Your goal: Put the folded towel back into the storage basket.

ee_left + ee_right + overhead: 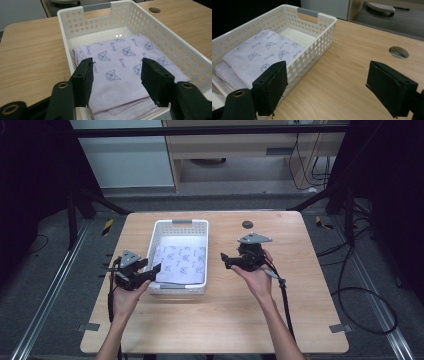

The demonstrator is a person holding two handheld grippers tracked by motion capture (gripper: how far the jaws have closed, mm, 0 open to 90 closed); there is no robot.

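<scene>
A white perforated basket (182,222) stands on the wooden table and holds a folded lilac towel (181,264) printed with small cat faces. My left gripper (150,268) is at the basket's near left corner. In the left gripper view its jaws (117,72) stand open just above the towel's (120,53) near edge, and the pads touch nothing. My right gripper (226,260) hovers to the right of the basket, pointing toward it. Its jaws (327,82) are wide open over bare wood, with the basket (322,27) and towel (262,53) off to their left.
A round cable hole (247,224) sits in the tabletop behind the right gripper. Bare wood lies to the right of the basket and in front of it. Cables trail from both grippers toward the near edge. A dark frame surrounds the table.
</scene>
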